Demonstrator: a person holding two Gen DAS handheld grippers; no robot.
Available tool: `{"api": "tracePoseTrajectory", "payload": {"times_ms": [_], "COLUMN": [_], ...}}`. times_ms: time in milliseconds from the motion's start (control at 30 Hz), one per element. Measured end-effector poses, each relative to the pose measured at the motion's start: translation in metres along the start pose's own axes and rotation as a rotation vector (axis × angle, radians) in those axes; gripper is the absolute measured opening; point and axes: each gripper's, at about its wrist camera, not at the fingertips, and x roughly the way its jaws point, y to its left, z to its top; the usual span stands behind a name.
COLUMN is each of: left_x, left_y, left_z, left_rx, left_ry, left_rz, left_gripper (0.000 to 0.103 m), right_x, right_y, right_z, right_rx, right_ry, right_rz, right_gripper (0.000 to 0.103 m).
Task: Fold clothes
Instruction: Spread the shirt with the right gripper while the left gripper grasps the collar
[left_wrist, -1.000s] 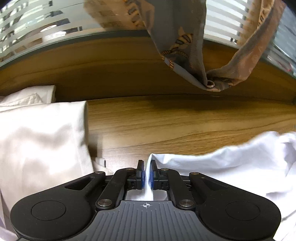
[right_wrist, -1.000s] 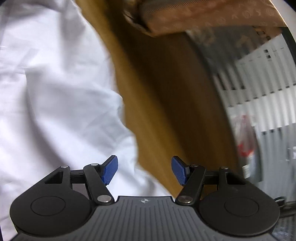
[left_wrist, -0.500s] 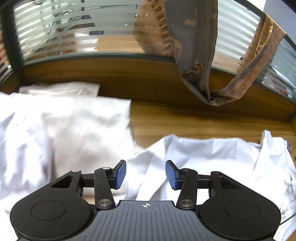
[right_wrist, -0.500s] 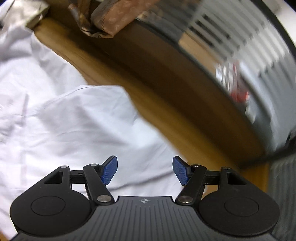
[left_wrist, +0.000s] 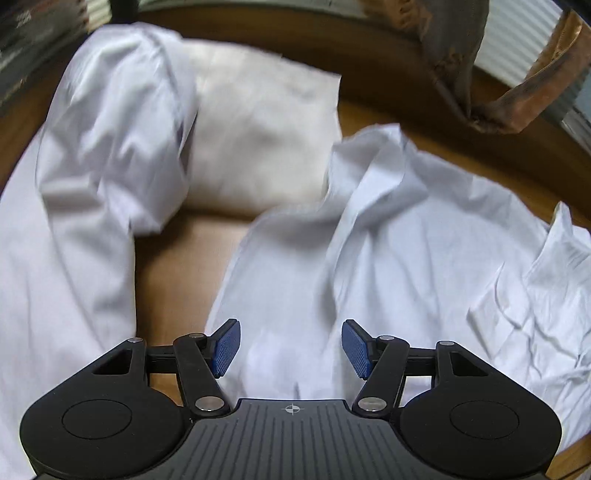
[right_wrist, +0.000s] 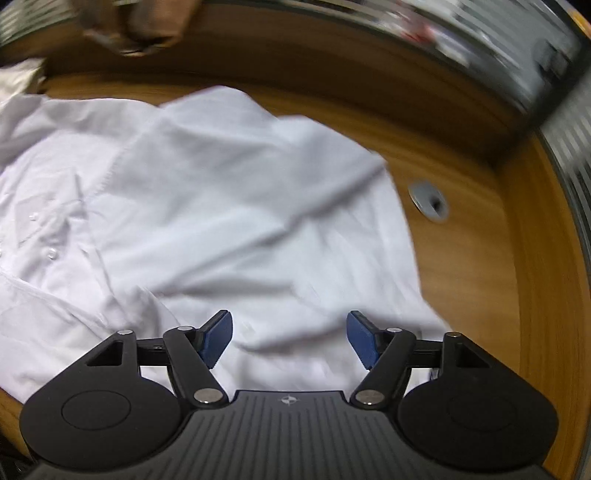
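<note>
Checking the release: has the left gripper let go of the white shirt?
Yes. The left gripper is open now, above the white shirt on the wooden table.

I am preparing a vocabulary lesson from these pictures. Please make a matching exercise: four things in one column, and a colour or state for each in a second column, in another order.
Things:
1. rumpled cotton shirt
2. round cable grommet in the wooden table
3. patterned fabric bag hanging at the back
4. left gripper

States:
A. grey
B. open, fingers apart
C. white
D. brown

Pairs: 1-C, 2-A, 3-D, 4-B
</note>
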Motion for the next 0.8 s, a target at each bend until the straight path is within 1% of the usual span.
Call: {"api": "tracePoseTrajectory", "payload": {"times_ms": [67, 133, 167, 233, 267, 300, 333, 367, 400, 433, 467, 500, 567, 667, 800], "left_x": [-0.001, -0.001, 0.001, 0.006, 0.009, 0.012, 0.015, 0.019, 0.021, 0.023, 0.025, 0.026, 0.030, 0.035, 0.041], "left_y": [-0.003, -0.009, -0.012, -0.019, -0.024, -0.029, -0.035, -0.042, -0.049, -0.056, -0.062, -0.068, -0.080, -0.099, -0.123], "left_z": [-0.009, -0.017, -0.021, -0.028, -0.032, -0.036, -0.038, -0.041, -0.043, -0.044, -0.044, -0.043, -0.042, -0.040, -0.037], "left_rx": [-0.026, -0.047, -0.049, -0.042, -0.035, -0.028, -0.011, 0.009, 0.033, 0.058, 0.075, 0.089, 0.115, 0.155, 0.208], "left_ry": [0.011, 0.028, 0.042, 0.070, 0.080, 0.091, 0.100, 0.110, 0.110, 0.107, 0.106, 0.107, 0.107, 0.107, 0.108], "left_rz": [-0.023, -0.067, -0.094, -0.138, -0.155, -0.173, -0.166, -0.150, -0.135, -0.120, -0.122, -0.131, -0.149, -0.175, -0.211], "left_gripper": [0.067, 0.070, 0.073, 0.072, 0.067, 0.056, 0.051, 0.043, 0.040, 0.038, 0.036, 0.035, 0.034, 0.034, 0.035], "right_x": [0.002, 0.005, 0.008, 0.018, 0.023, 0.028, 0.034, 0.038, 0.040, 0.041, 0.042, 0.042, 0.042, 0.042, 0.044], "right_y": [-0.011, -0.022, -0.026, -0.029, -0.028, -0.025, -0.021, -0.018, -0.017, -0.019, -0.022, -0.028, -0.041, -0.063, -0.084], "right_z": [-0.019, -0.038, -0.046, -0.057, -0.062, -0.066, -0.069, -0.072, -0.074, -0.075, -0.076, -0.077, -0.078, -0.080, -0.080], "right_rx": [0.041, 0.078, 0.095, 0.103, 0.088, 0.064, 0.041, 0.017, -0.003, -0.009, 0.002, 0.019, 0.057, 0.107, 0.138], "right_ry": [0.017, 0.032, 0.038, 0.059, 0.074, 0.089, 0.105, 0.117, 0.119, 0.120, 0.122, 0.126, 0.130, 0.129, 0.149], "right_rz": [-0.019, -0.024, -0.024, -0.037, -0.050, -0.066, -0.081, -0.097, -0.112, -0.121, -0.128, -0.134, -0.140, -0.144, -0.191], "right_gripper": [0.077, 0.077, 0.079, 0.081, 0.081, 0.080, 0.080, 0.079, 0.077, 0.076, 0.073, 0.071, 0.071, 0.074, 0.079]}}
